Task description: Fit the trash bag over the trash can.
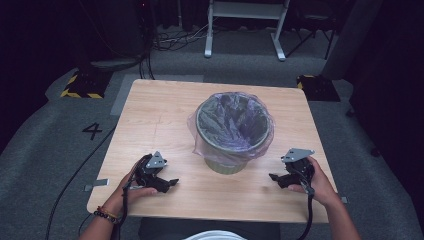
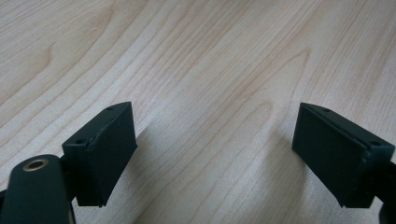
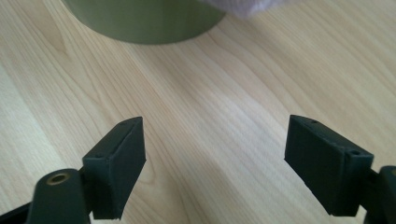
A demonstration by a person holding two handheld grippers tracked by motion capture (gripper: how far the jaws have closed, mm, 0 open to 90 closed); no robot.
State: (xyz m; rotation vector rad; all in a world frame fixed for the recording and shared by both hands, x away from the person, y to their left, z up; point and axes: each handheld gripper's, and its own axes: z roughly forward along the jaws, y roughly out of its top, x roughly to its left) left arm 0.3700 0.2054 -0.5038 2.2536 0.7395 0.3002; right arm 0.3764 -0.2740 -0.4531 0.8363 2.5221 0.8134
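Note:
An olive-green waste bin (image 1: 227, 162) lined with a translucent purple bag (image 1: 235, 122) stands upright in the middle of the wooden table (image 1: 165, 115). My left gripper (image 1: 172, 182) rests low over the table near the front left, to the bin's left, open with nothing between its jaws (image 2: 215, 149). My right gripper (image 1: 272, 177) sits at the front right, pointing toward the bin, open and empty (image 3: 215, 158). In the right gripper view the bin's base (image 3: 144, 21) lies just ahead, with a bit of the bag (image 3: 243, 5) hanging over it.
Grey carpet surrounds the table, with a "4" mark (image 1: 92, 131) on the left. A white frame (image 1: 245, 25) and cables (image 1: 170, 37) stand behind the table. A black-and-yellow striped base (image 1: 82, 85) sits at the far left. Cables trail from both grippers.

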